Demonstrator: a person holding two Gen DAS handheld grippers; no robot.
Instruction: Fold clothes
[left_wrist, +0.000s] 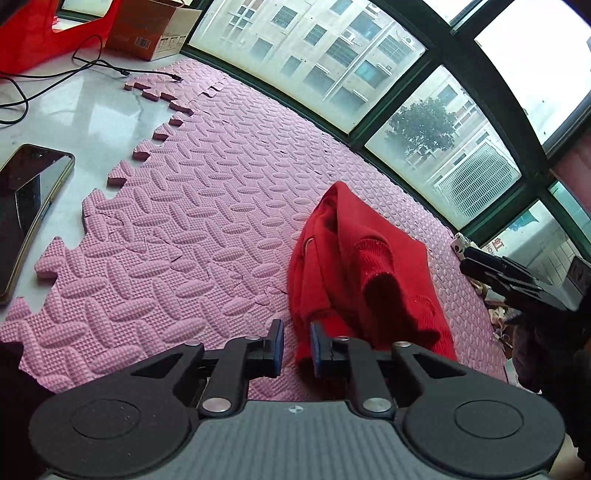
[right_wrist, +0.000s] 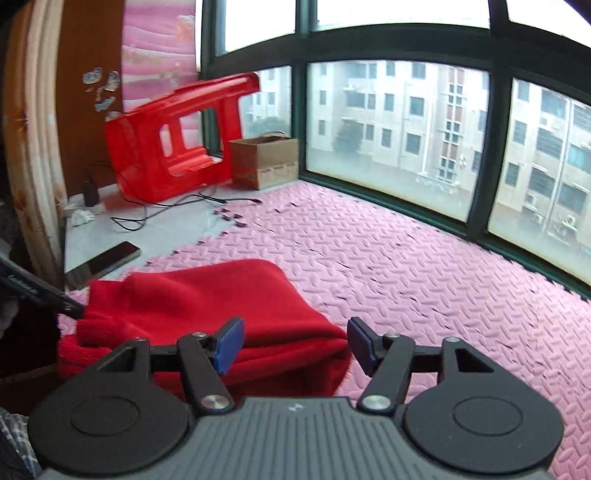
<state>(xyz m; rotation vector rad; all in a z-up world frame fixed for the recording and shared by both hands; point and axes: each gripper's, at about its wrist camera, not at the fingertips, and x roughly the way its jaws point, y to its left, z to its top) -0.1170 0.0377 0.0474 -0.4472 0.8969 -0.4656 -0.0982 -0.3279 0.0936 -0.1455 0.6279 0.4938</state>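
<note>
while red sweater (left_wrist: 354, 266) lies lengthwise toward window, left gripper (left_wrist: 296, 345) narrowly apart, right gripper (right_wrist: 295, 343) wide apart.

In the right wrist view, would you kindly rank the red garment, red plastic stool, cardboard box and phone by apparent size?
1. Red garment, though it lies nearest the camera.
2. Red plastic stool.
3. Cardboard box.
4. Phone, seen at a slant.

A red knitted sweater (right_wrist: 207, 306) lies loosely folded in a bunched heap on the pink foam floor mat (right_wrist: 406, 266), cuff showing.
</note>
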